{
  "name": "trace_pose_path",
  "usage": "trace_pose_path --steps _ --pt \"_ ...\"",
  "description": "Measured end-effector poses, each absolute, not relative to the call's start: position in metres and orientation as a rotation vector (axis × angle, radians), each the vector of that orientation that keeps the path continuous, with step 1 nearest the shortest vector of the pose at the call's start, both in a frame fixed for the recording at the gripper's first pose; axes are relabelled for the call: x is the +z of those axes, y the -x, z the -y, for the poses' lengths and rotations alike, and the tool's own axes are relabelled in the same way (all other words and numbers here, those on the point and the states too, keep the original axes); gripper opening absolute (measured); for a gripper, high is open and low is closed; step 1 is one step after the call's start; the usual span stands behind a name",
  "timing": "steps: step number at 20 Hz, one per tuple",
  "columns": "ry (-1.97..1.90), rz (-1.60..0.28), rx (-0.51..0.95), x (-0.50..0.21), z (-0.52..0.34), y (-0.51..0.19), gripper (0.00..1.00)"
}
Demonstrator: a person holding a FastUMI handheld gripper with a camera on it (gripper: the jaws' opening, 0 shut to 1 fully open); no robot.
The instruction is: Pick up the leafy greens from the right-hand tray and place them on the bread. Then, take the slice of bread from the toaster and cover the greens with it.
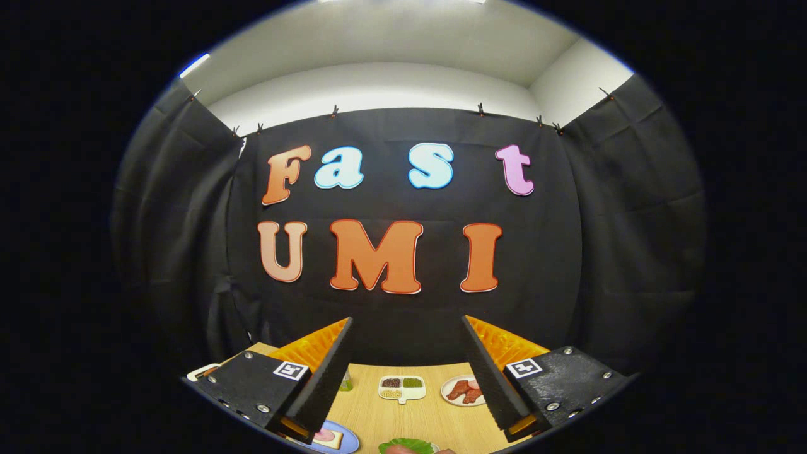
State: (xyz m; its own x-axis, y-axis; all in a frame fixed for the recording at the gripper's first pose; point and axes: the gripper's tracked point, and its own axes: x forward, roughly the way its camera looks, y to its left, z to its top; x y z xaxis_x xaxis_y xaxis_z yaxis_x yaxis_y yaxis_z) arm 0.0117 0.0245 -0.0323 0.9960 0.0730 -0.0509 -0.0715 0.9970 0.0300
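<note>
Gripper view: the gripper (406, 372) fingers are spread wide, gripping nothing. The leafy greens (406, 446) lie between them at the near edge of the light wooden tabletop (403, 419), beside the bread slice on a blue plate (334, 438).

Illumination is even and moderately bright, coming from overhead at the ceiling (403, 38), with a small bright strip light (194, 65) at the upper left. The wooden table (403, 419) is clearly lit without glare, and the black cloth wall (599, 252) absorbs light into near-featureless darkness. Fisheye distortion bows straight lines strongly toward the rim, while focus holds sharp throughout.
</note>
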Motion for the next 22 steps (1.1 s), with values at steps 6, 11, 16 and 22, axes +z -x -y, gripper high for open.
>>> trace_pose_path --steps 6,11,16,22 --pt "-0.024 -0.254 0.068 -0.104 -0.019 -0.018 0.98" --pt "-0.021 -0.482 0.082 -0.175 -0.016 -0.017 0.99" --pt "-0.028 -0.691 0.123 -0.238 -0.02 -0.008 0.99" --pt "0.007 -0.917 0.166 -0.312 -0.021 0.01 0.99"
